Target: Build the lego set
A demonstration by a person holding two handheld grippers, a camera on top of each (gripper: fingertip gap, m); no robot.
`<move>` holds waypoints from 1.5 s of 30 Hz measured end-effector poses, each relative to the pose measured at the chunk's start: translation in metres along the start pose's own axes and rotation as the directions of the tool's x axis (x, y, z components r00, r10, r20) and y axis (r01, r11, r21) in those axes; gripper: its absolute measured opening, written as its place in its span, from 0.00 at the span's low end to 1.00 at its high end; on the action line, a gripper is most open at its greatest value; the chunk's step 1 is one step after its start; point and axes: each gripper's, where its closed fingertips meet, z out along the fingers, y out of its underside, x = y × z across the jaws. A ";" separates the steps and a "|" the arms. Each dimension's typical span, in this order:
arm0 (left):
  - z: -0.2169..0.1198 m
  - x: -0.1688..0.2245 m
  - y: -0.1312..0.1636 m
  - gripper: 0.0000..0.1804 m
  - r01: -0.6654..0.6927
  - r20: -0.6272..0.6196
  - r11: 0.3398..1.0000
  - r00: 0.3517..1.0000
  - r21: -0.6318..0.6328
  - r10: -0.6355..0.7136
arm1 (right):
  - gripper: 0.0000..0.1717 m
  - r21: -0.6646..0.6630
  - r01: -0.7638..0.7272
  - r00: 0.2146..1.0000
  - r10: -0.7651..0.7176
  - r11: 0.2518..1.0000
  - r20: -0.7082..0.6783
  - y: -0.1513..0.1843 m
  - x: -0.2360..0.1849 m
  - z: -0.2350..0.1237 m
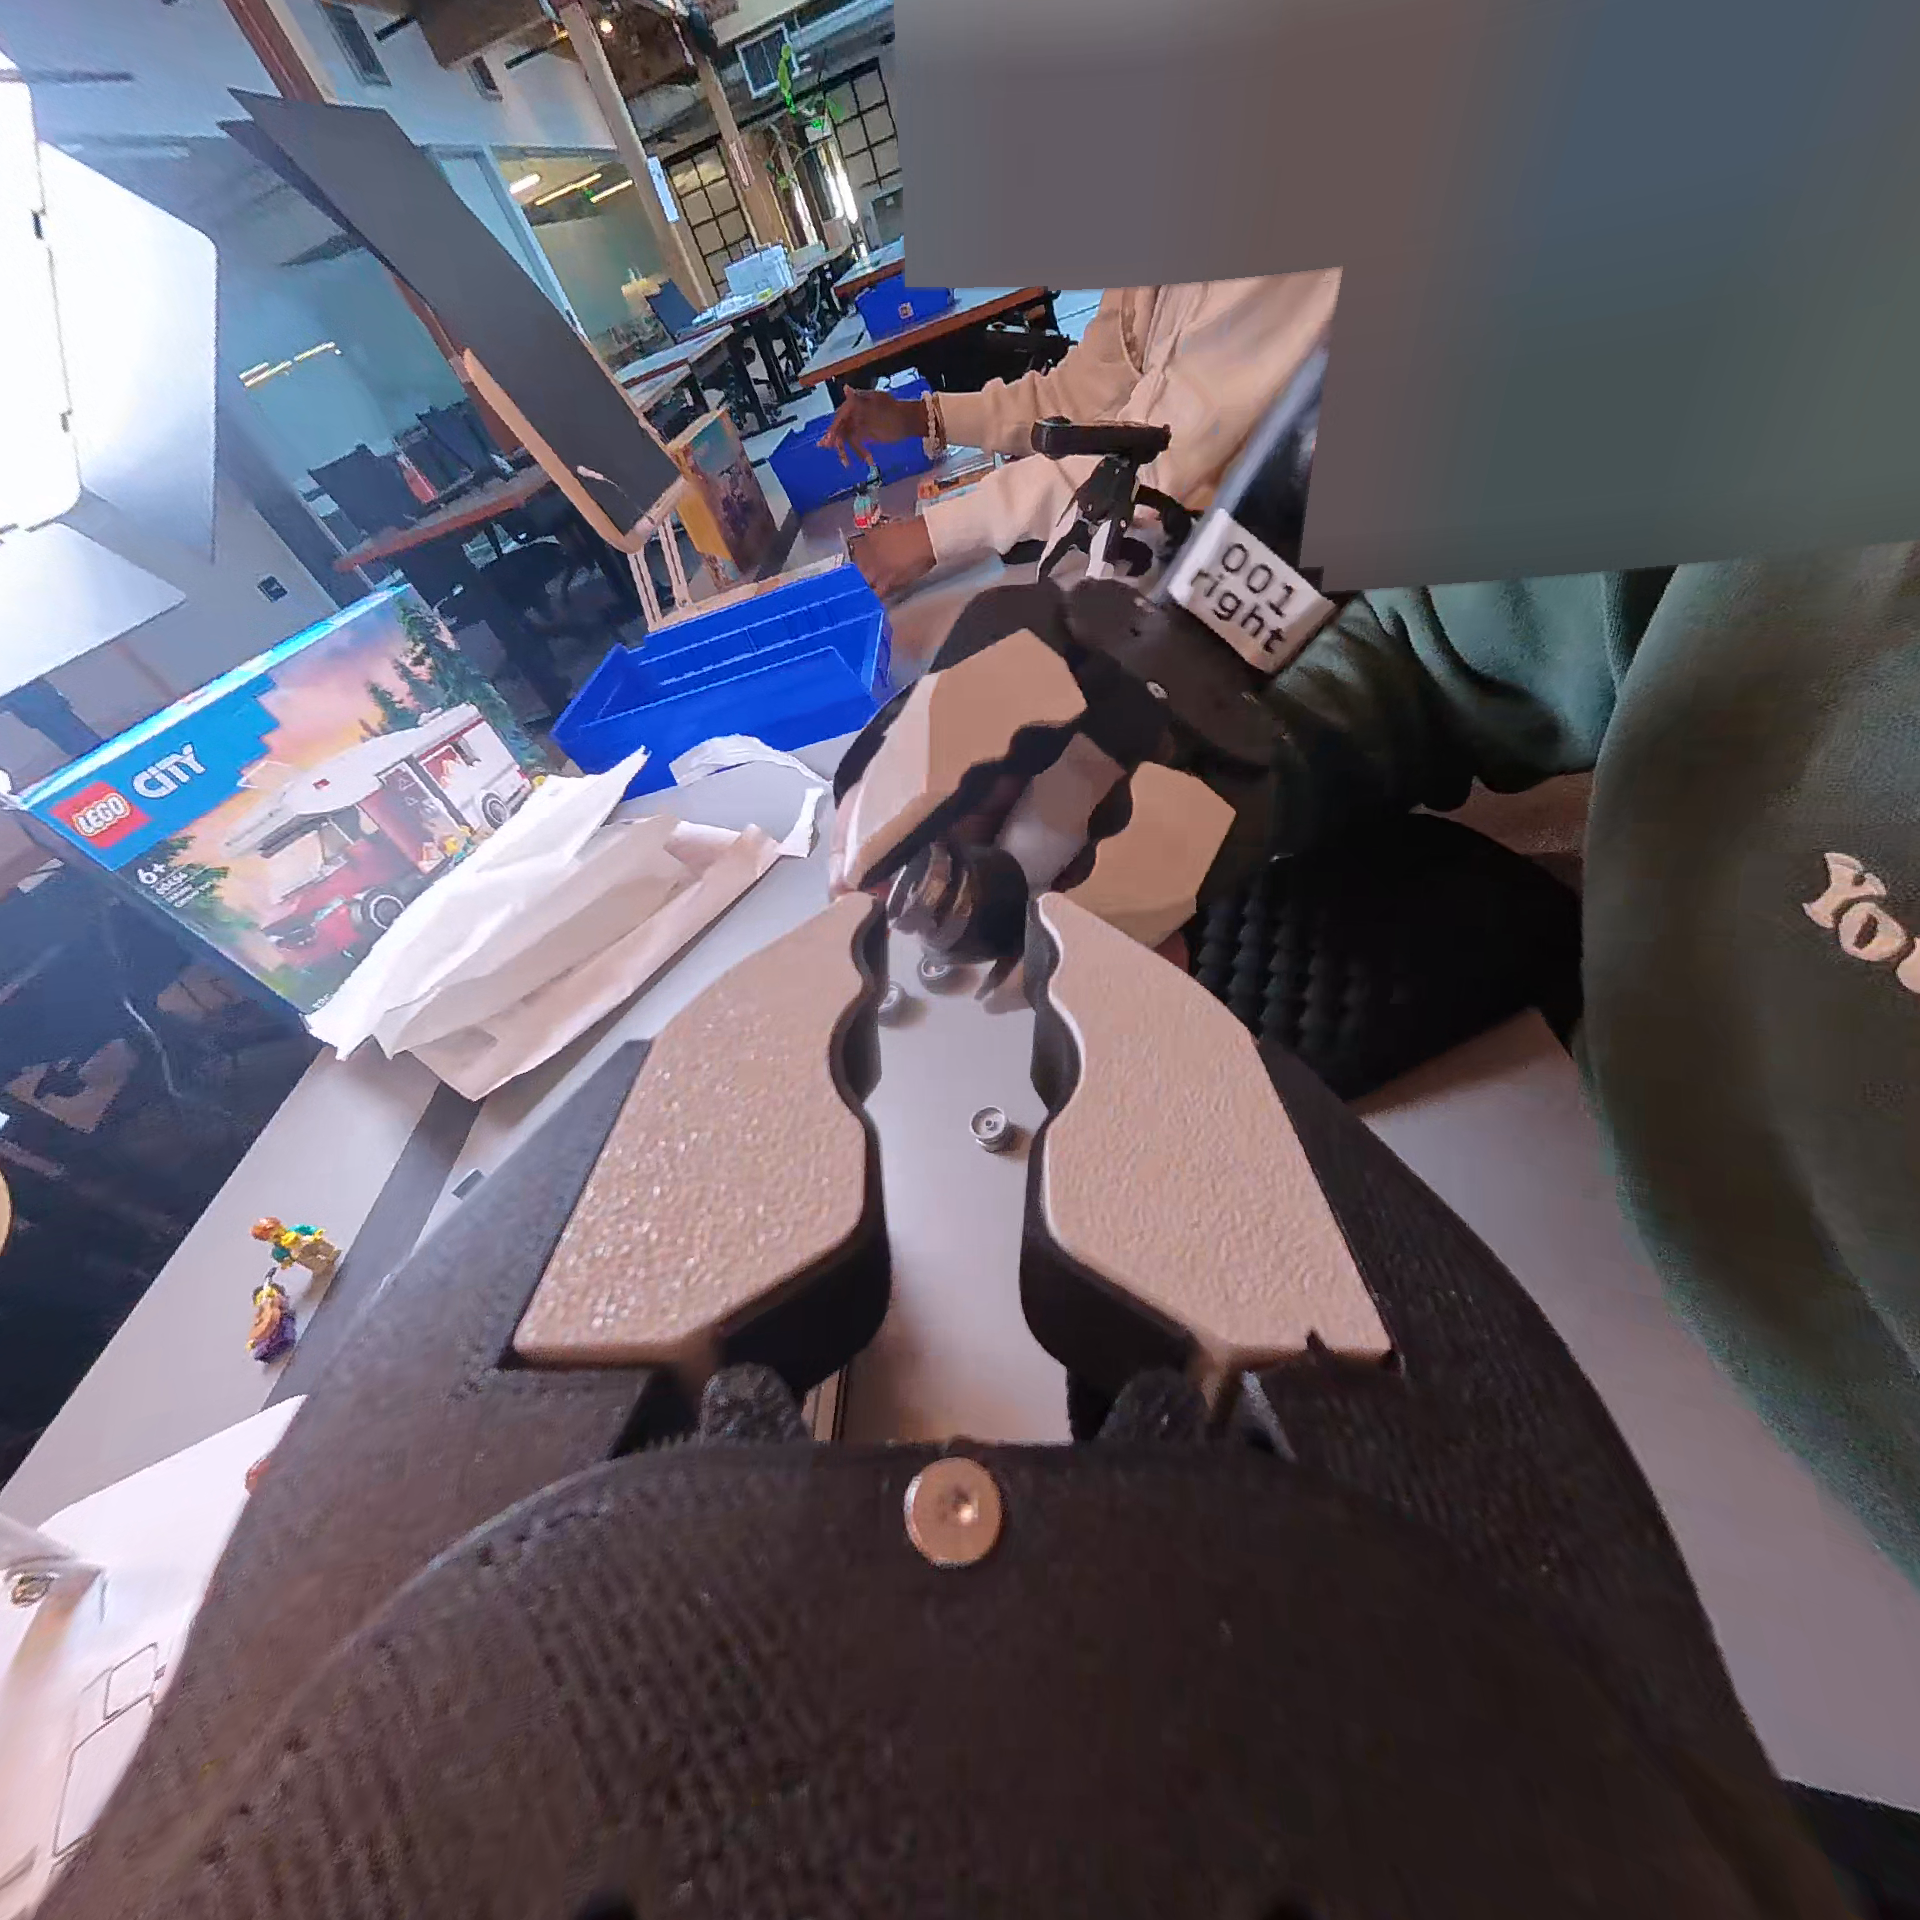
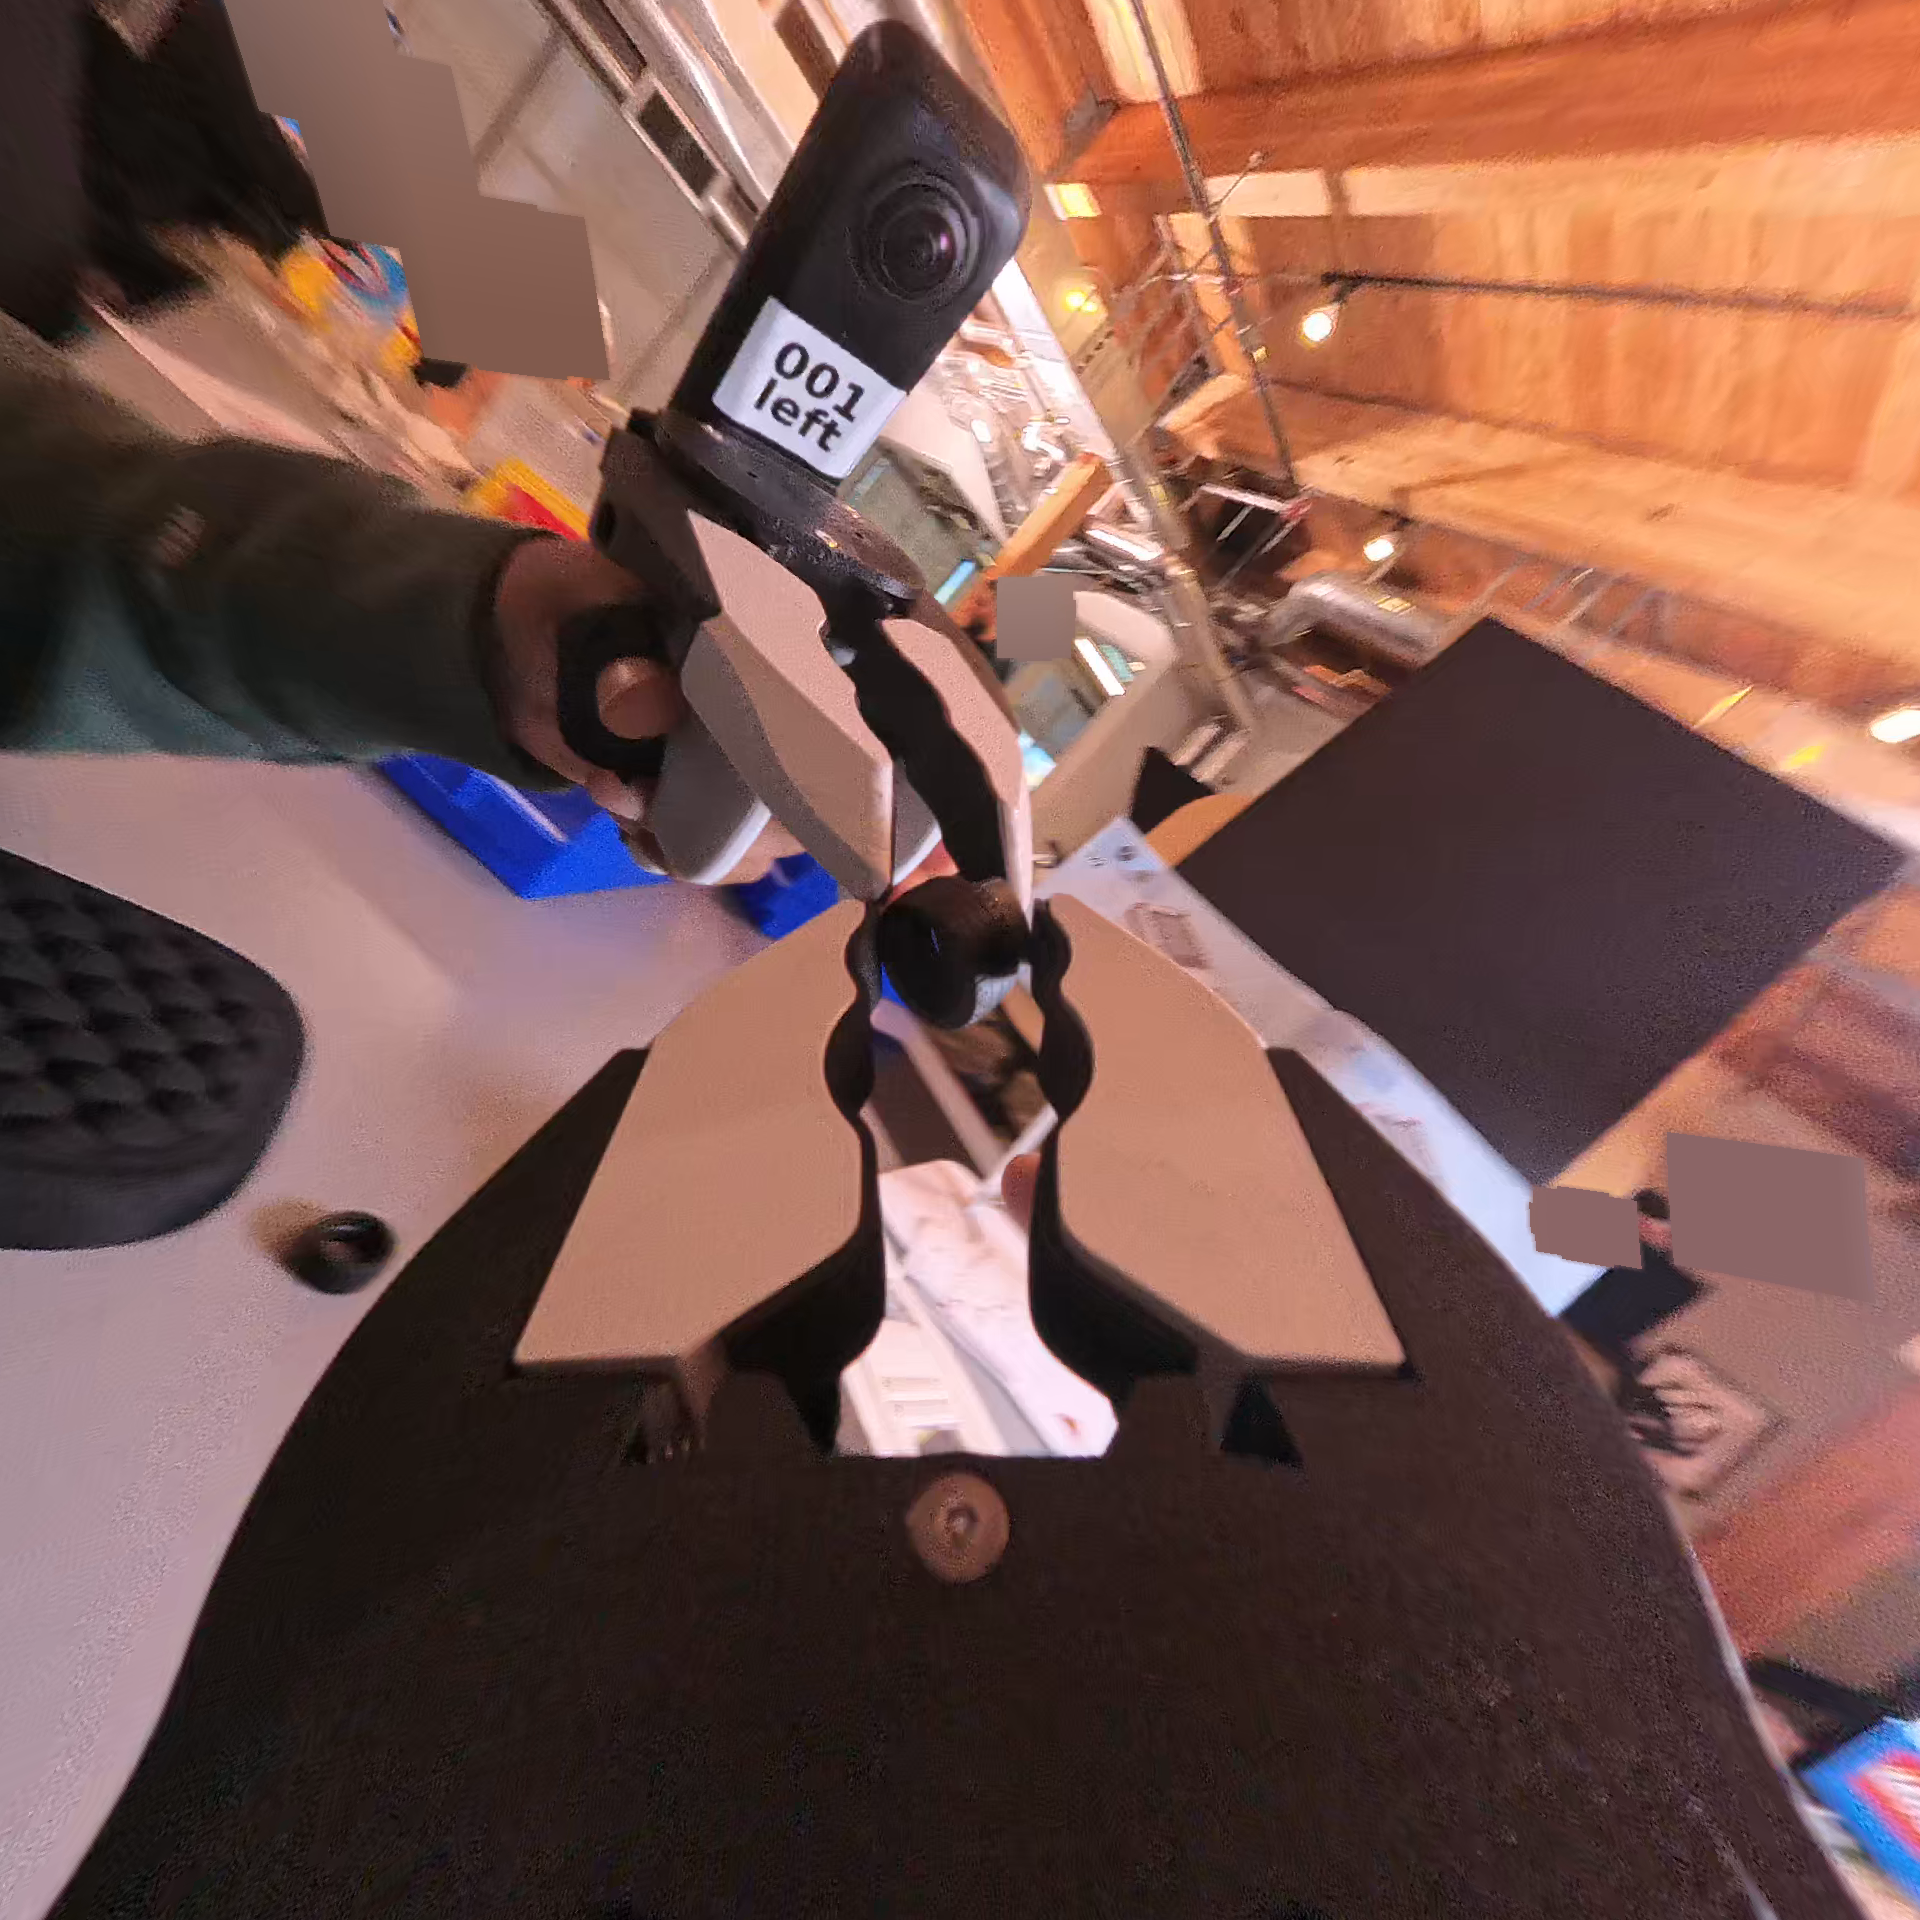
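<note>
Both grippers meet tip to tip over the grey table (image 1: pixel 935 1247). Between them is a small black tyre with a grey hub (image 1: pixel 966 894). In the left wrist view my left gripper (image 1: pixel 956 920) has its pads on the tyre's sides, and the right gripper (image 1: pixel 956 862) comes at it from above. In the right wrist view the tyre (image 2: pixel 951 951) sits pressed between my right gripper's (image 2: pixel 956 930) fingertips, with the left gripper (image 2: pixel 951 881) clamped on its top. Both hold it above the table.
Several loose grey wheel hubs (image 1: pixel 992 1127) lie under the left fingers. A spare black tyre (image 2: pixel 341 1250) lies beside a black mat (image 2: pixel 104 1049). White paper bags (image 1: pixel 540 914), a toy box (image 1: pixel 260 800), a blue bin (image 1: pixel 727 675) and two minifigures (image 1: pixel 296 1247) sit left. Both grippers' tips are close together, under 4 cm apart.
</note>
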 end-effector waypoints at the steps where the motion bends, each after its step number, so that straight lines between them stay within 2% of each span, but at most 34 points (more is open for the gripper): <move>1: -0.001 -0.002 -0.001 0.15 0.006 0.006 1.000 1.000 0.005 -0.006 | 0.15 -0.009 0.050 0.999 -0.050 0.999 -0.019 -0.001 0.001 0.001; 8: -0.004 -0.005 -0.002 0.14 -0.007 0.011 1.000 1.000 -0.006 0.007 | 0.16 -0.062 0.314 0.945 -0.318 0.947 -0.076 -0.003 0.006 0.005; 10: -0.002 -0.002 -0.004 0.20 0.040 -0.031 0.999 0.999 0.009 -0.040 | 0.16 -0.068 0.397 0.912 -0.402 0.915 -0.082 -0.003 0.006 0.008; 11: -0.001 -0.005 -0.003 0.17 0.053 -0.024 0.999 0.998 0.014 -0.052 | 0.16 -0.062 0.419 0.903 -0.423 0.906 -0.080 -0.005 0.005 0.010; 15: 0.000 -0.009 -0.003 0.14 -0.002 0.001 1.000 1.000 0.009 0.002 | 0.16 -0.051 0.368 0.927 -0.371 0.928 -0.052 -0.004 0.008 0.015; 18: 0.000 -0.011 -0.001 0.14 -0.054 0.023 0.998 0.998 -0.037 0.055 | 0.17 -0.029 0.269 0.963 -0.269 0.963 -0.017 0.000 0.007 0.014; 22: -0.003 -0.015 0.005 0.14 0.032 0.006 0.998 0.999 -0.057 -0.032 | 0.17 -0.035 0.207 0.974 -0.203 0.978 0.101 0.007 0.004 0.011; 28: -0.002 -0.016 0.020 0.14 0.152 -0.024 0.980 0.987 -0.128 -0.157 | 0.09 -0.083 0.301 0.943 -0.284 0.950 0.171 0.020 0.000 0.008; 30: -0.001 -0.015 0.019 0.14 0.167 -0.027 0.979 0.985 -0.112 -0.171 | 0.09 -0.079 0.222 0.963 -0.206 0.972 0.173 0.020 0.001 0.007; 33: -0.005 -0.019 0.020 0.13 0.041 0.013 0.993 0.999 -0.112 -0.040 | 0.09 -0.058 0.011 0.980 0.001 0.998 0.197 0.020 0.003 0.007; 36: -0.009 -0.018 0.016 0.14 -0.080 0.044 0.990 0.995 -0.115 0.086 | 0.09 -0.037 -0.155 0.949 0.159 0.987 0.274 0.014 -0.001 0.004; 40: -0.009 -0.010 0.014 0.14 -0.123 0.019 0.987 0.992 -0.107 0.126 | 0.09 -0.051 -0.253 0.908 0.255 0.966 0.332 0.012 -0.008 0.003; 45: -0.008 -0.004 0.016 0.13 -0.132 -0.013 0.984 0.991 -0.119 0.132 | 0.09 -0.065 -0.305 0.865 0.305 0.950 0.398 0.012 -0.015 0.000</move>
